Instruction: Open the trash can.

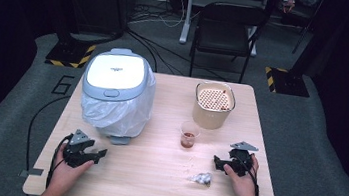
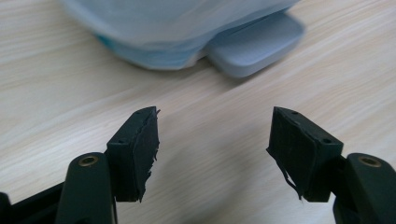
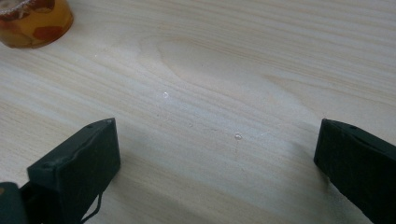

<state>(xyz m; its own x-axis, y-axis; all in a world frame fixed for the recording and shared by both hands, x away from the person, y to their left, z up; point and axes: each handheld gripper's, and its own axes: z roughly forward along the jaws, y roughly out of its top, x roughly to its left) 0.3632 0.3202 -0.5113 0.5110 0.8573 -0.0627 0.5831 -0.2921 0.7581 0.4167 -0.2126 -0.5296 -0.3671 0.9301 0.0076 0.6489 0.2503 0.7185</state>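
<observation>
We hold our left gripper (image 1: 100,155) by the pedal (image 2: 254,44) of the bagged bin (image 1: 118,91), fingers (image 2: 140,149) apart, nothing between them. Our right gripper (image 1: 218,160) (fingers spread wide) rests on the desk (image 1: 153,176) near a crumpled wrapper (image 1: 201,179) and a plastic cup (image 1: 189,134).

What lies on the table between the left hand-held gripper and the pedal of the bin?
Only bare wood lies between the left hand-held gripper and the bin pedal. The left gripper view shows the table empty there, and nothing sits between the open jaws.
</observation>
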